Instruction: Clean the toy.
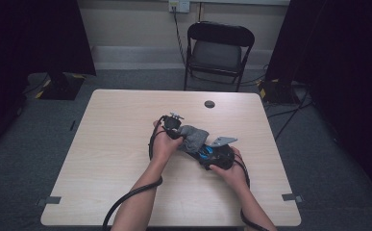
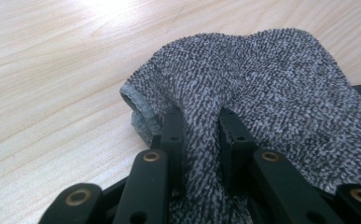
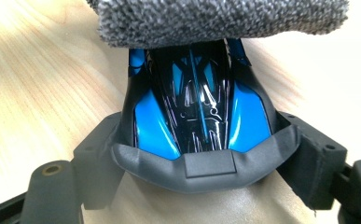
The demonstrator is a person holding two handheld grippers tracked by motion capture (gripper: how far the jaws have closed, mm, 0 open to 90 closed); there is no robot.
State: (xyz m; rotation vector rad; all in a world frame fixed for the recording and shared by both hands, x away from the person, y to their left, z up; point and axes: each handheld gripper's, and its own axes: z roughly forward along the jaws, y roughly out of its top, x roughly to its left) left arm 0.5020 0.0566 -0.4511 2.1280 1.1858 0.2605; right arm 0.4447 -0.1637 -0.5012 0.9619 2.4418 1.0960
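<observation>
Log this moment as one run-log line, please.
left hand-held gripper: shut on grey cloth | right hand-held gripper: shut on blue toy car | cloth over car's far end | table

Light wood table [image 1: 116, 159] w/ a small dark round disc [image 1: 209, 104] near its far edge, centre. Grey tape tabs at the near corners, left [image 1: 49, 200] & right [image 1: 293, 197]. Black folding chair [image 1: 218, 52] behind the table, on grey carpet. Wall socket [image 1: 179, 6] above it w/ a cable hanging down. Dark curtains [image 1: 34, 38] both sides.
</observation>
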